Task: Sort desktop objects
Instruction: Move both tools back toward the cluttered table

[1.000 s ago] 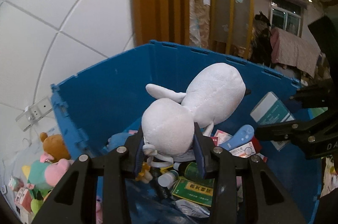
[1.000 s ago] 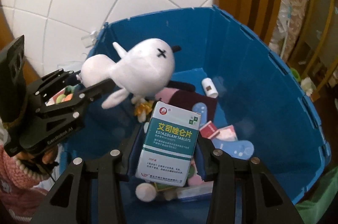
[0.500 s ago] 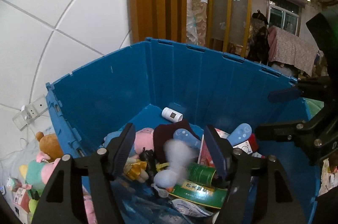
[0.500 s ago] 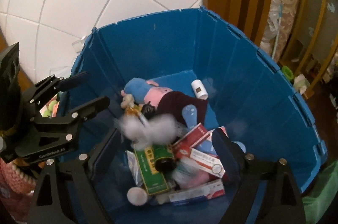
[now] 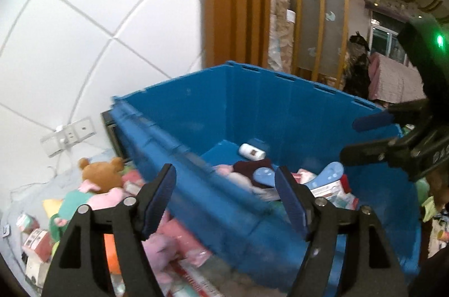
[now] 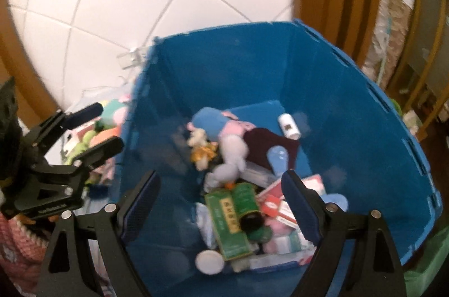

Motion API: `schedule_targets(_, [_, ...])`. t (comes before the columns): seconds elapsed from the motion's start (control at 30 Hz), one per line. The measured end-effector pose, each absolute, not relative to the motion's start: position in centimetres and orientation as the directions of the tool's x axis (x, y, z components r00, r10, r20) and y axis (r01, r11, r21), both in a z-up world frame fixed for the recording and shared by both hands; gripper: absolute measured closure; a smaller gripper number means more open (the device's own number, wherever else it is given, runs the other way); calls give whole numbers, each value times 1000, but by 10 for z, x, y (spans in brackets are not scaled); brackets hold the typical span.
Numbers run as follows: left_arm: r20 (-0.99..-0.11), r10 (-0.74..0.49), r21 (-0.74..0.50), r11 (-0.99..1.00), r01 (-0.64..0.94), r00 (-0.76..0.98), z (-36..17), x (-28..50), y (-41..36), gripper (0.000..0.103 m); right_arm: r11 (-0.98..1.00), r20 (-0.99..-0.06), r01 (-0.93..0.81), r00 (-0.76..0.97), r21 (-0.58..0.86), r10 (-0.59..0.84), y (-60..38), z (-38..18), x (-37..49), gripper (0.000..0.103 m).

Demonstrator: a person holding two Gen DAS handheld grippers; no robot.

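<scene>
Fingers of both the left gripper [image 5: 224,198] and right gripper [image 6: 220,205] are now spread empty, white plush [image 6: 230,159] and medicine box dropped into the blue bin [image 6: 350,112]; next pickup is expected.

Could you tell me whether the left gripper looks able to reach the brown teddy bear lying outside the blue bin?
Probably yes: the left gripper is open and empty, and the brown teddy bear lies uncovered atop the pile left of the blue bin, with nothing between them.
</scene>
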State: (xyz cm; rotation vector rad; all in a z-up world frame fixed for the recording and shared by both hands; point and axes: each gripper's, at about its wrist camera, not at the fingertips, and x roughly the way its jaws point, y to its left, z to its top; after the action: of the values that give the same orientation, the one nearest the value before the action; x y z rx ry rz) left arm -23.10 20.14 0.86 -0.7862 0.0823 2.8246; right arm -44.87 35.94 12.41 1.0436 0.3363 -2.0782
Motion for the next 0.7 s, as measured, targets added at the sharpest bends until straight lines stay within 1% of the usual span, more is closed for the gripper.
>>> schedule_targets(0.1, [-503,155,-22,-986,-166,-851,3,-213,172,31,-631,-760,770,-356,91,-544,340,129,-428,15])
schedule_targets(0.17, [-518,128,-40,-991,-126,-846,-4,-203,147,31,-604,-756,792,-344,85,-557,326,131,-413,15])
schedule_targets(0.3, [-534,43,-13,-999,-43,-844,-19,-188,105,31,-554,-748,830,-331,58,-575,298,132,-384,15])
schedule_targets(0.5, [-600,-58,0,-997,72,-798,-54,-166,29,31,-473,-750,880,-291,33,-594,253,128,-339,15])
schedule_targets(0.7, [-665,-134,7,-985,173,-735,-89,-139,-41,31,-404,-773,915,-249,10,-584,203,107,-299,15])
